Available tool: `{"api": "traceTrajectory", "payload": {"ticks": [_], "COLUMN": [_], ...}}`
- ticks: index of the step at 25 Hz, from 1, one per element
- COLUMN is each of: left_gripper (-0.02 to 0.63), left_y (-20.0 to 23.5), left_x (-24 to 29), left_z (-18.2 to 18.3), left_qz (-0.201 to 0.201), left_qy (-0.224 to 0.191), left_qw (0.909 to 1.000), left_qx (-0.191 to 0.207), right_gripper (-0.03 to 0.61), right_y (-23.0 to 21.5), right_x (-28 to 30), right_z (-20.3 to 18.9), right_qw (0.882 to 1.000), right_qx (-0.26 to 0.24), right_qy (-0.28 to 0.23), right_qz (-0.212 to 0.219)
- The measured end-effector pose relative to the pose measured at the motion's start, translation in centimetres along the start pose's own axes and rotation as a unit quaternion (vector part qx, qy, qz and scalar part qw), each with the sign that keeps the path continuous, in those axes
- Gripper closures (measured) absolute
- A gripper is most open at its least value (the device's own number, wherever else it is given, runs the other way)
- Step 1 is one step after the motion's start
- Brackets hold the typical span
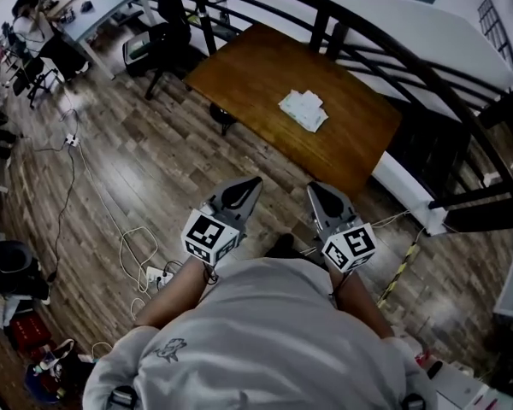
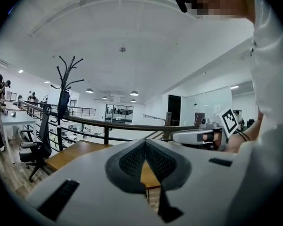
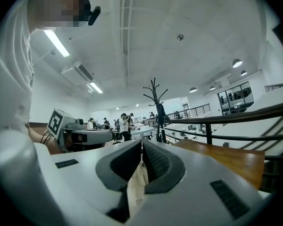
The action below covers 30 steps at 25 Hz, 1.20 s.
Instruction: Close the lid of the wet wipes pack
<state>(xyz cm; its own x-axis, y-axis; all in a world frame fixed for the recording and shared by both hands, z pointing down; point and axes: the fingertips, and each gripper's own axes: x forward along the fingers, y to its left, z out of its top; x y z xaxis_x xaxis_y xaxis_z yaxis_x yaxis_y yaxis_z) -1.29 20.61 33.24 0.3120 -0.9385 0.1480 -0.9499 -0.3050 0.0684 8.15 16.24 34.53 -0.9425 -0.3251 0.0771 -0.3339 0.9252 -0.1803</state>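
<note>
Wet wipes pack (image 1: 303, 109) lay on the counter (image 1: 239, 71) well ahead of both tools — left tool (image 1: 255, 181) and right tool (image 1: 315, 187) clenched, empty — slightly nearer the right one.

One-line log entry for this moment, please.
stage: short of wooden table | left gripper: shut, empty | right gripper: shut, empty | wet wipes pack: on table, untouched, open or shut unclear

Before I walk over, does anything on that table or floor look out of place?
Nothing spilled. Only loose cables trail across the floor to the left; the wipes pack sits alone on the table.
</note>
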Motion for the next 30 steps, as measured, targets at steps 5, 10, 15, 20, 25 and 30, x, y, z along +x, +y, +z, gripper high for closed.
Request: {"api": "traceTrajectory", "payload": {"ticks": [5, 10, 15, 20, 25, 30], "left_gripper": [0.601, 0.601, 0.601, 0.601, 0.601, 0.601], "left_y": [0.2, 1.8, 4.0, 6.0, 8.4, 11.8], "left_x": [5.6, 9.3, 12.0, 14.5, 16.8, 18.0], "left_z": [0.4, 0.8, 1.0, 2.2, 2.6, 3.8], "left_qz": [-0.012, -0.002, -0.006, -0.03, -0.062, -0.085], "left_qy": [0.005, 0.004, 0.007, 0.006, 0.011, 0.008], "left_qw": [0.9999, 0.9999, 0.9998, 0.9995, 0.998, 0.9964], "left_qx": [-0.004, -0.016, -0.016, -0.011, -0.004, 0.007], "right_gripper": [0.543, 0.543, 0.543, 0.543, 0.543, 0.543], "right_y": [-4.6, -8.5, -11.0, -12.4, -14.1, -14.8], "right_x": [1.0, 1.7, 3.5, 5.8, 8.7, 11.9], "right_z": [1.2, 2.0, 2.0, 3.2, 3.3, 4.3], "right_qw": [1.0, 1.0, 1.0, 1.0, 0.999, 0.998], "right_qx": [-0.008, -0.01, 0.001, -0.003, 0.015, 0.014], "right_qy": [0.002, 0.01, 0.011, 0.006, 0.005, -0.003], "right_qz": [0.006, 0.003, -0.006, -0.018, -0.037, -0.06]}}
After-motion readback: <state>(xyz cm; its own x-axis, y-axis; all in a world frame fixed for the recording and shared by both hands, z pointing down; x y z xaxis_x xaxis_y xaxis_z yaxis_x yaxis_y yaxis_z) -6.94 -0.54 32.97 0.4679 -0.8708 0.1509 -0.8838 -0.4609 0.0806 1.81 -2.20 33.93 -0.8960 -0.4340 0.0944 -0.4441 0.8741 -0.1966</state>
